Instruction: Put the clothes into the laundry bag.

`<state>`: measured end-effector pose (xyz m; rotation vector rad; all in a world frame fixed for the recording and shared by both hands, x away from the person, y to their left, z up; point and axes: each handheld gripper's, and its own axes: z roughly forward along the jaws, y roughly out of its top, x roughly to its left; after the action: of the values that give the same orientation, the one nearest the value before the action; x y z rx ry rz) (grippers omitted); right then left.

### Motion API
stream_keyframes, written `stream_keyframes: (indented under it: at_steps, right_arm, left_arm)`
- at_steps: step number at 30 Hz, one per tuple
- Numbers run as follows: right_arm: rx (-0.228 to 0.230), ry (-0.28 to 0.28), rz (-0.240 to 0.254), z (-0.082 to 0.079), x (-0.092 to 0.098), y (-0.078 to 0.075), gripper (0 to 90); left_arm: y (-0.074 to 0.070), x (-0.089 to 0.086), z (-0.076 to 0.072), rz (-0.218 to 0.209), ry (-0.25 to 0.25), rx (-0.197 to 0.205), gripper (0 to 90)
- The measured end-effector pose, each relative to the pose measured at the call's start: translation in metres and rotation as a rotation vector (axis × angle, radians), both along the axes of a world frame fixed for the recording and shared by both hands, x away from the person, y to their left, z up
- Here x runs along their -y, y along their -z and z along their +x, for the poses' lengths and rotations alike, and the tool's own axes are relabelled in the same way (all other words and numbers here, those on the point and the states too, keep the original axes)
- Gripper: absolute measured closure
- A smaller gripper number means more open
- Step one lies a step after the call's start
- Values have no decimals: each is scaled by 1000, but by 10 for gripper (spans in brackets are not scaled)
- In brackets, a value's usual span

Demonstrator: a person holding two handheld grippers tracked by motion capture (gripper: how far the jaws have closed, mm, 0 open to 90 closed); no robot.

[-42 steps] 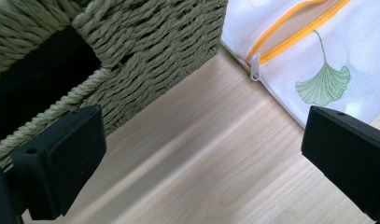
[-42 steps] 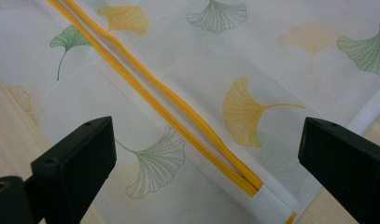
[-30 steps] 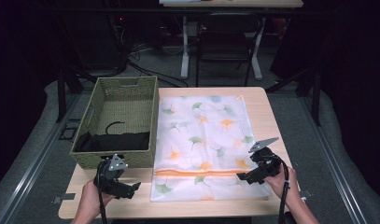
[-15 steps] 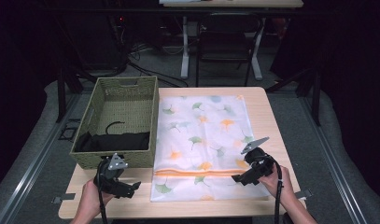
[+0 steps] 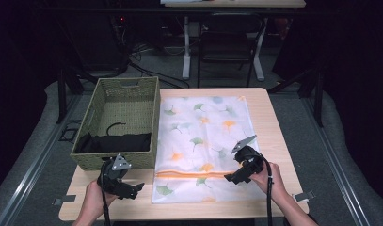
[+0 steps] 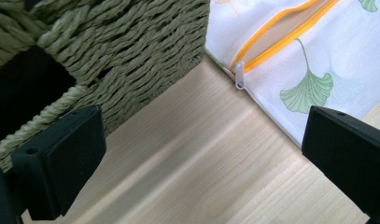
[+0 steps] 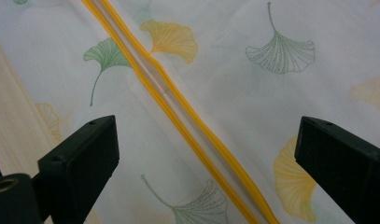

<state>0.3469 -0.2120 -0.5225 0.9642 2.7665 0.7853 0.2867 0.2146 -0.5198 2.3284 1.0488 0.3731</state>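
White mesh printed with ginkgo leaves, a laundry bag (image 5: 203, 141), lies flat on the right half of the bench (image 5: 269, 136), and nothing of what I take to be the job, loading clothes into it, looks done from where I sit. Its orange zipper (image 5: 194, 175) runs across the near end, and in the left gripper view the white pull tab (image 6: 239, 76) sits at the zipper's left end, right by the corner of the woven basket (image 5: 100, 118); I see a slit between the orange tapes there, so the bag may be partly open, but I cannot tell how far. Dark clothing (image 5: 115, 141) lies in the near part of the basket on the left, untouched. My left hand-held gripper (image 5: 132, 189) hovers over bare wood just near of the basket, jaws spread wide and empty, pointing toward the pull tab. My right hand-held gripper (image 5: 230, 179) hangs over the zipper near the bag's right side, jaws likewise wide apart with the orange line running between them, gripping nothing. I judge everything is left: hold the bag, open the zipper, move the clothing across.
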Motion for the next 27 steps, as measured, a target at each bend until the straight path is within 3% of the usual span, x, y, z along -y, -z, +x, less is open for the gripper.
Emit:
stream_keyframes:
  at_steps: [6,16,21,27]
  right_arm:
    - [-13,-14,-24,13,-12,6,63]
    - [0,-53,-64,27,-34,12,66]
    - [-16,-50,-63,38,-43,16,66]
    - [-15,-70,-61,38,-48,17,61]
  left_arm:
    - [2,-1,3,-9,-2,-15,0]
    - [0,0,2,-12,1,-5,0]
    - [1,-1,2,-13,2,-8,0]
    - [2,0,2,-14,7,-11,0]
